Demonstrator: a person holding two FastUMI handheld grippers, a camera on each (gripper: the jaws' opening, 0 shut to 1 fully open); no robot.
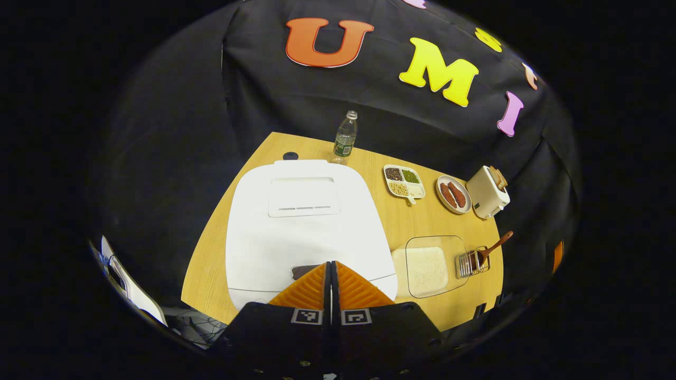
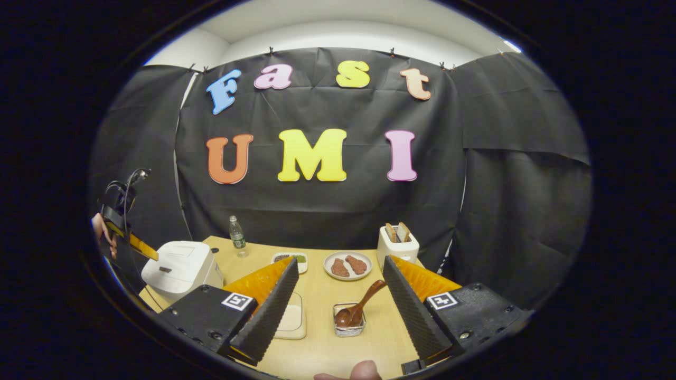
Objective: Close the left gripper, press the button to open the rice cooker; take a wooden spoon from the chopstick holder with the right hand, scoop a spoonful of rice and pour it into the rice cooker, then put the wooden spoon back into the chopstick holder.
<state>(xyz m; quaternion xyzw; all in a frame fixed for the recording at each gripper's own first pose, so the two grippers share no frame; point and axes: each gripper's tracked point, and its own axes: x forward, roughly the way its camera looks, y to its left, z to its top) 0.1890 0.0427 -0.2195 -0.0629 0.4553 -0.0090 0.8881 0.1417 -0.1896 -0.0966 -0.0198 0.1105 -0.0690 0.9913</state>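
Observation:
The white rice cooker [image 1: 301, 221] stands with its lid down, and its dark button [image 1: 302, 271] lies at the front edge. My left gripper [image 1: 331, 266] is shut and empty, with its tips just above and beside that button. From the right gripper view the left gripper [image 2: 138, 245] hovers over the rice cooker [image 2: 179, 266], held by a hand [image 2: 100, 227]. The wooden spoon [image 2: 360, 305] leans in the wire chopstick holder [image 2: 348, 323]. My right gripper [image 2: 340, 262] is open, held back from the holder. A clear dish of rice [image 1: 435, 266] sits between cooker and holder.
Along the back of the wooden table [image 1: 211, 274] stand a water bottle [image 1: 346, 134], a divided dish of beans [image 1: 404, 182], a plate of meat pieces [image 1: 453, 194] and a toaster [image 1: 487, 191]. A thumb [image 2: 364, 371] shows at the near table edge.

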